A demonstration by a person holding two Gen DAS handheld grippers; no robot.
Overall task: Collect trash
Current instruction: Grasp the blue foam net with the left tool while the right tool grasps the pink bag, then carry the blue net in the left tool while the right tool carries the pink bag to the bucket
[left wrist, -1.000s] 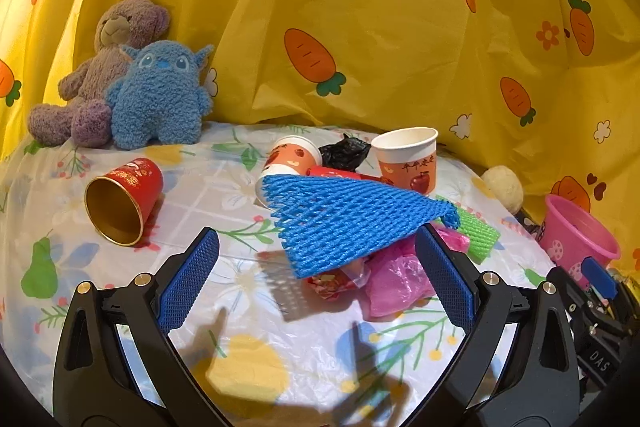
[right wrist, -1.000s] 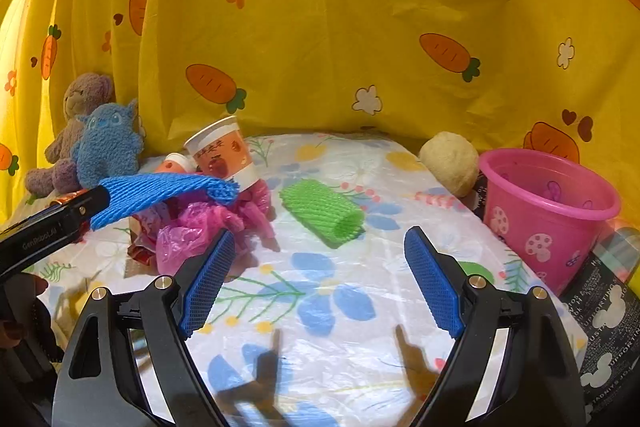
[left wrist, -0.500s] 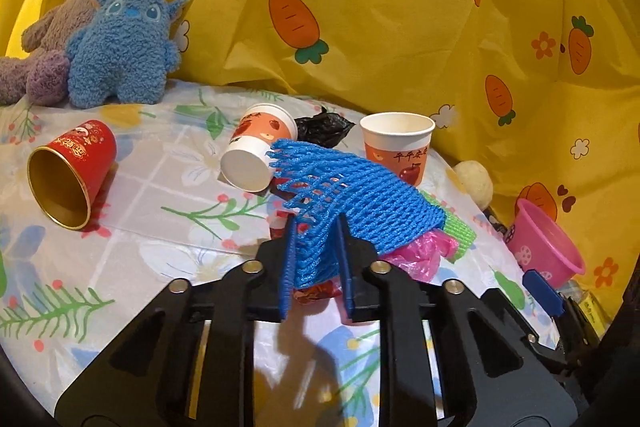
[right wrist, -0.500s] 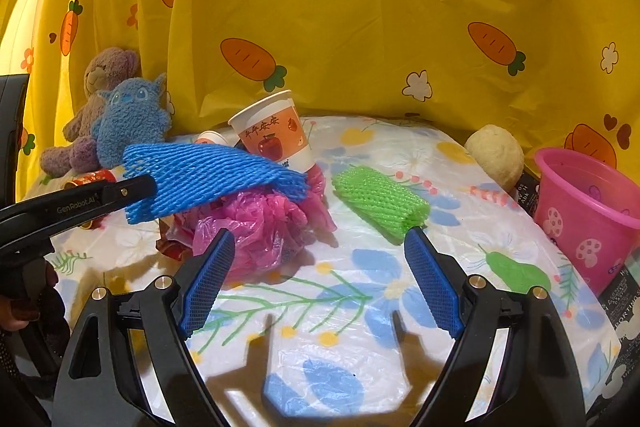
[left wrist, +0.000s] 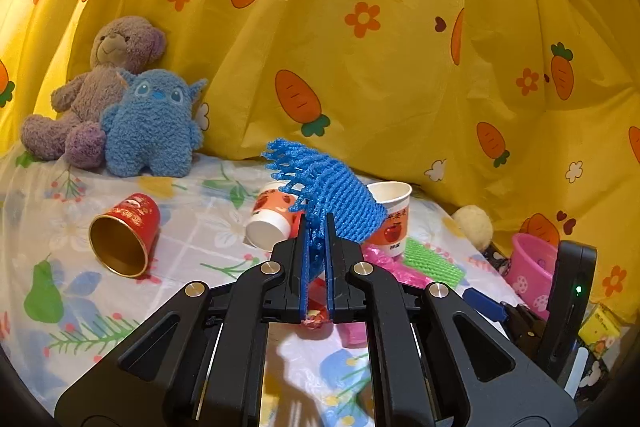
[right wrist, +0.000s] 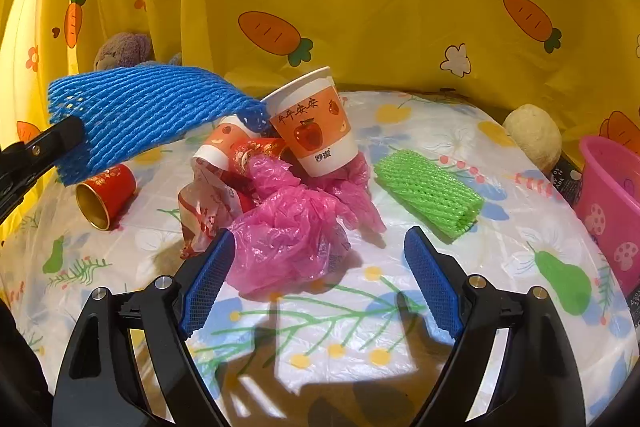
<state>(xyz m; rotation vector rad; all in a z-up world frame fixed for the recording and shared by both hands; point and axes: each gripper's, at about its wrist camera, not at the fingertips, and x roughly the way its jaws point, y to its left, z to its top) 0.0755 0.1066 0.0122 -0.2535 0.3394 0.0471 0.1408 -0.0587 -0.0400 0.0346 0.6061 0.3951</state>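
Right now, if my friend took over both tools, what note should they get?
Left tool: just closed on the blue foam net, lifted off the pile.
Right tool: open, holding nothing, at the pink plastic bag.
On the table: green foam net, apple paper cup, tipped cup, red cup, wrapper.
Pink bucket at the right.
Left: everything else.

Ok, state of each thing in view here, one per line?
left tool: shut on the blue foam net.
blue foam net: held, lifted off the table.
right tool: open, holding nothing.
red cup: on its side.
apple cup: upright, tilted.
green foam net: lying flat.
pink plastic bag: crumpled.
pink bucket: upright.
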